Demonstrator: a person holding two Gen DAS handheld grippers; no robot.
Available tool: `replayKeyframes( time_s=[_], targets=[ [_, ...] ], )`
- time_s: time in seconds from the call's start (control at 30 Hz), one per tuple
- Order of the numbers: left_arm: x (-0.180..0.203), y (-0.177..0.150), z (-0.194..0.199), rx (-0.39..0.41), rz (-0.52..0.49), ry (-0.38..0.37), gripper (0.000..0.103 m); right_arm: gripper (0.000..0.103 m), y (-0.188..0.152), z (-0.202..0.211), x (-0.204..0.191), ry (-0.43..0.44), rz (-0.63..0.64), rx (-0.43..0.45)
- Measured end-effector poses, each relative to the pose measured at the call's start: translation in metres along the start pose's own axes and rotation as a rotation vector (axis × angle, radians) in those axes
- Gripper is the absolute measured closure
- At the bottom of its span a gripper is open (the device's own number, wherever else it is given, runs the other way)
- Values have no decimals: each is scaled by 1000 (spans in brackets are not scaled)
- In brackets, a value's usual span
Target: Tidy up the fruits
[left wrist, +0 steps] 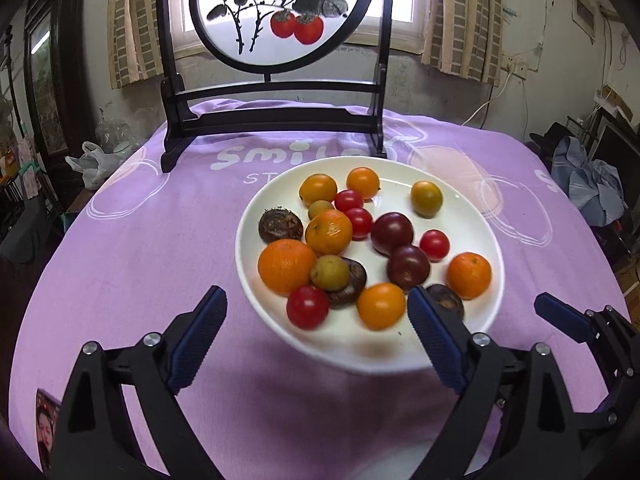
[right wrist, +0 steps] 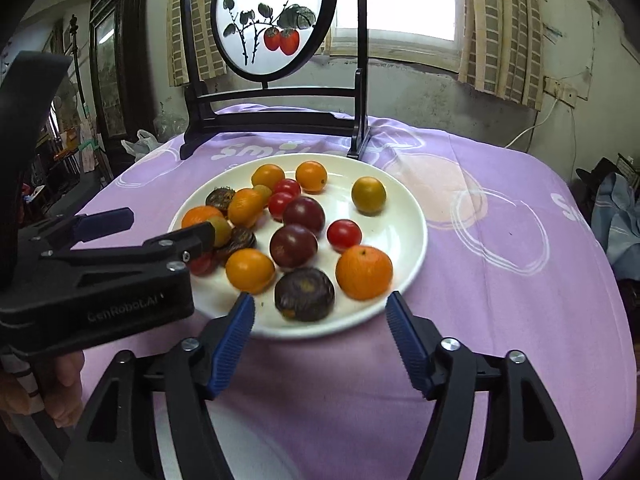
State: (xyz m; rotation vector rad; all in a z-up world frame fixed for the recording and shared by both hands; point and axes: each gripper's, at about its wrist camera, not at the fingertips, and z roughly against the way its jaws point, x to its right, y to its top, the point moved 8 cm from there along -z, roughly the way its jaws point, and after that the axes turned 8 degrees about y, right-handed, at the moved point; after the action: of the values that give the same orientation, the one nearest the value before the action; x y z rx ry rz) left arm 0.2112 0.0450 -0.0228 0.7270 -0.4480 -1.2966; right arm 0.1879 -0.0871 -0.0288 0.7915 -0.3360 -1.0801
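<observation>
A white plate (left wrist: pixel 472 216) (right wrist: pixel 400 216) on the purple cloth holds several fruits: oranges (left wrist: pixel 286 266) (right wrist: pixel 364 272), red cherry tomatoes (left wrist: pixel 307 306) (right wrist: pixel 344 235), dark purple tomatoes (left wrist: pixel 392 233) (right wrist: pixel 293 245), yellow-green fruits (left wrist: pixel 426 198) (right wrist: pixel 368 195) and brown water chestnuts (left wrist: pixel 280 225) (right wrist: pixel 304 294). My left gripper (left wrist: pixel 316 304) is open, its fingers just above the plate's near rim. It also shows in the right wrist view (right wrist: pixel 168 226), over the plate's left side. My right gripper (right wrist: pixel 320 312) is open at the near rim, with the brown chestnut between its fingertips' line.
A dark wooden stand with a round painted screen (left wrist: pixel 276 12) (right wrist: pixel 276 20) stands behind the plate. A second white plate's rim (right wrist: pixel 240 440) lies below the right gripper. A plastic bag (left wrist: pixel 92 162) sits past the table's left edge. Clothes (left wrist: pixel 592 188) lie at right.
</observation>
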Motion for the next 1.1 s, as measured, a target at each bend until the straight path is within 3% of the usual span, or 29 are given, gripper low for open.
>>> replayKeyframes(
  time_s=[0.43,0.7,0.9,1.1],
  targets=[
    [23,-64,73,33,-66,-52,8,24,-61,46,11,-28,-81,-27],
    [16,-98,68,-26,-42,-41,8,24,-87,50,15,-33,-93,-38],
    [12,-102,69,27,-55,-16,8,24,-95,51,12,-43,-67,-47],
    [16,-105,64,0,-64,-50,8,24,-97,52,8,-49,-49,-65]
  ],
)
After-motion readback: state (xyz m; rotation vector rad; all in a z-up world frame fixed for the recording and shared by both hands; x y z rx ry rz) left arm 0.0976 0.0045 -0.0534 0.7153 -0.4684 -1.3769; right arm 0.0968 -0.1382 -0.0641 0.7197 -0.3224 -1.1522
